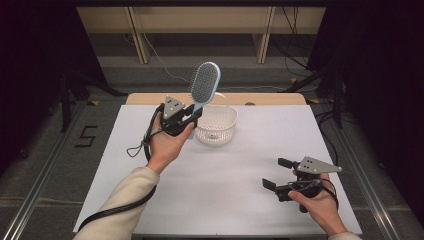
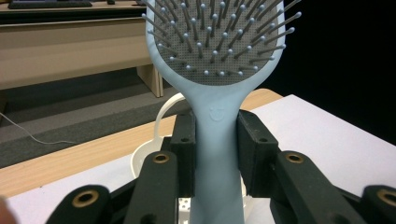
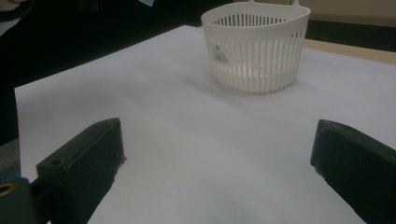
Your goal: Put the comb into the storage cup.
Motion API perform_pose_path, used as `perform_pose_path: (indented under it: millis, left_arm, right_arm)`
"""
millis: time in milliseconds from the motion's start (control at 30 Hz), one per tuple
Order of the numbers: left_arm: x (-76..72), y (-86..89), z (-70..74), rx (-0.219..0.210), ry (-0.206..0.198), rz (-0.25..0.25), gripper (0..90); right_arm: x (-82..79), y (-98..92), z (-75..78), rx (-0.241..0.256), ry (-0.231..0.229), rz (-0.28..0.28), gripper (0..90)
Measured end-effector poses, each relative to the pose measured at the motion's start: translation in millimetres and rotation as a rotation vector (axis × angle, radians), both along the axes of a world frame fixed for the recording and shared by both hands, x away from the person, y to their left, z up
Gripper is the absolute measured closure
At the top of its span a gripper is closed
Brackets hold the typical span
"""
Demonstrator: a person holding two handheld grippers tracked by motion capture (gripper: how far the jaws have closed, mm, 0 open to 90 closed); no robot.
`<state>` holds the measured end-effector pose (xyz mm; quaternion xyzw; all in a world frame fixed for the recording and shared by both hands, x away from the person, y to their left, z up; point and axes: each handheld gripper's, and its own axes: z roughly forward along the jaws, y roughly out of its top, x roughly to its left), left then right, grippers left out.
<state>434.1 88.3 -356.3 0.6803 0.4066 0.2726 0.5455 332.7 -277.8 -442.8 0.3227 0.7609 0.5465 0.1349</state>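
While clamped by the handle in left gripper, light-blue hairbrush upright beside white slotted basket for lowering in. Right gripper spread, idle, nearer than basket.

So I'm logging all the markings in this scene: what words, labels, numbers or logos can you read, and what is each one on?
"5": dark figure on the floor, left of the table.
Small embossed logo on the hairbrush neck, just above where the left hand-held gripper grips it: too faint to read.
Sticker on the white basket wall: too blurred to read.
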Motion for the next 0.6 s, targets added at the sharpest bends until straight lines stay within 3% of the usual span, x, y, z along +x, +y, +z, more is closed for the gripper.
perform_pose_path:
  millis: [600]
  left_arm:
    - [3.2, -10.5, 4.5, -0.006, -0.014, -0.015, 69.7]
  right_arm:
    - [-0.2, 0.3, 0.0, -0.001, -0.005, 0.002, 3.3]
